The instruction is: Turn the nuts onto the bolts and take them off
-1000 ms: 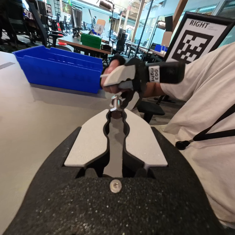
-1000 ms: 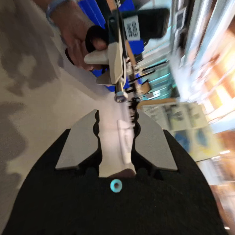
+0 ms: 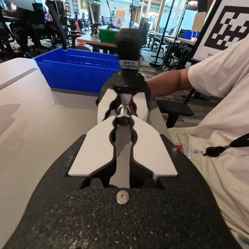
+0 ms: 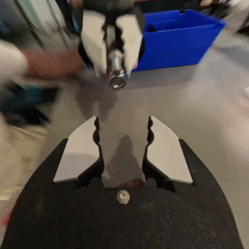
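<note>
steel bolt w/ nut | left tool clamped | right tool agape

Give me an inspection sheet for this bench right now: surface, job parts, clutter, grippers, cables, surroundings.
Surface: pale grey table, bare where visible.
Job's things: bolt with a nut on its far end, held in the air.
Clutter: blue bin at the table's far edge; contents not visible.
Grippers: left gripper shut on the bolt; right gripper open, empty, facing the nut.
Cables: nothing seen on the table.
Surroundings: open workshop with desks, chairs; marker board beside the person.
</note>
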A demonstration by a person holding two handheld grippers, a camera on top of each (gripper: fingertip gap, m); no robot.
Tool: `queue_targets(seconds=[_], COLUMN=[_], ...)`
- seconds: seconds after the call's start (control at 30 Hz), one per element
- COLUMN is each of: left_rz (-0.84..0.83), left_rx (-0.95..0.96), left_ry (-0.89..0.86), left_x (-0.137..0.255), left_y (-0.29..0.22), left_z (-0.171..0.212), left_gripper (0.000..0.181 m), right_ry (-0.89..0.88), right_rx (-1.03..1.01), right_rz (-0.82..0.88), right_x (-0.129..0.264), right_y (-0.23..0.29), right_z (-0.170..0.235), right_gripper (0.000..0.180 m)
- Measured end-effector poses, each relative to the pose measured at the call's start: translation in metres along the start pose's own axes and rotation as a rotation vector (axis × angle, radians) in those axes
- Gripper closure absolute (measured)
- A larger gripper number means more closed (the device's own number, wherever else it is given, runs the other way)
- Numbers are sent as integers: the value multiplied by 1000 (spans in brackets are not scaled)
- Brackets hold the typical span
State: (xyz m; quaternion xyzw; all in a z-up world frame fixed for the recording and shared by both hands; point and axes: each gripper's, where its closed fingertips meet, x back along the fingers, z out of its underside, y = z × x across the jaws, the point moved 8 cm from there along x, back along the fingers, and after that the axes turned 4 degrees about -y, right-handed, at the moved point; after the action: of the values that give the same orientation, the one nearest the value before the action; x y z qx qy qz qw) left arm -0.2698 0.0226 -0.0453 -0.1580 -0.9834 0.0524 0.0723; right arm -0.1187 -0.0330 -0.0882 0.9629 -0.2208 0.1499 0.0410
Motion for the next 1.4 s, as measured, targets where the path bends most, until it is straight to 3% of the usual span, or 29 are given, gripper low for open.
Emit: queue_targets(seconds=[0.13, 0.2, 0.4, 0.5, 0.67, 0.73, 0.87, 0.93, 1.0, 1.1, 1.2, 1.23, 1.4], left_rz=[-8, -12, 33, 43, 47, 62, 90, 114, 139, 171, 205, 210, 94], left_rx=[32, 44, 88, 89, 69, 83, 125, 151, 183, 220, 244, 239, 105], left_ry=[13, 6, -58, -54, -72, -87, -148, -176, -203, -216, -211, -216, -132], left_x=[0, 0, 7, 6, 8, 9, 12, 14, 14, 13, 10, 10, 10], left_y=[6, 7, 7, 6, 3, 2, 4, 4, 5, 6, 5, 4, 2], left_z=[4, 4, -2, -1, -6, -7, -11, -12, -12, -11, -8, -9, -8], left_gripper=[164, 164, 164, 164, 164, 164, 164, 164, 164, 164, 164, 164, 164], right_ry=[208, 215, 274, 259, 144, 94, 89, 8, -78, -119, -119, -123, -72], right_rx=[843, 1127, 1341, 1323, 936, 882, 825, 794, 808, 962, 1041, 1021, 507], right_rz=[499, 613, 609, 565, 394, 361, 384, 452, 539, 630, 645, 609, 303], right_x=[7, 9, -2, -3, 8, 13, 5, 0, -3, -8, -10, -8, -3], right_y=[14, 28, 37, 37, 29, 26, 29, 34, 39, 44, 43, 43, 25], right_z=[-22, -36, -40, -43, -55, -55, -41, -41, -43, -45, -51, -54, -60], right_gripper=[121, 126, 139, 168, 180, 177, 150, 136, 134, 138, 162, 162, 161])
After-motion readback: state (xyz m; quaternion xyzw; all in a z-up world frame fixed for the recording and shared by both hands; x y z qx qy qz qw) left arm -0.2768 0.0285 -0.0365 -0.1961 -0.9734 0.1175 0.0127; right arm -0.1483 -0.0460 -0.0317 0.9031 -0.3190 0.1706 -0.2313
